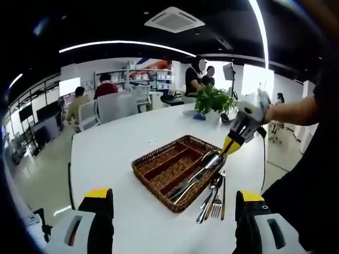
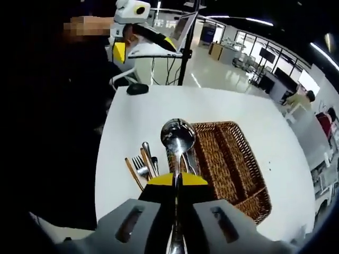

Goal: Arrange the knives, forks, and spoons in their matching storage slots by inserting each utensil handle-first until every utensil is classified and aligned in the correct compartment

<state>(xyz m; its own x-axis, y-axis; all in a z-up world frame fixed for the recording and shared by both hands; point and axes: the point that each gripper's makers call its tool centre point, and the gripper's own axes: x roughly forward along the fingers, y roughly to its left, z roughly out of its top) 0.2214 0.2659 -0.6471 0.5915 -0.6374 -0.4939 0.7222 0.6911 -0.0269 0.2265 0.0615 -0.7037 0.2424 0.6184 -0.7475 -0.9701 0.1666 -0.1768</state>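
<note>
Spoon point(image 2: 178, 138) lay clenched in the right hand-held gripper point(image 2: 177, 182), long axis along its jaws, bowl forward over the wicker tray point(image 2: 233, 164); left hand-held gripper point(image 1: 172, 211) was released.

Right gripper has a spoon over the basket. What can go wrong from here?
1. The right gripper pinches the spoon on its thin handle, so it could twist or slip on release.
2. It hangs near the wicker tray's rim, above utensils already inside; it may land across a divider.
3. Loose cutlery lies beside the tray and could get knocked.
</note>
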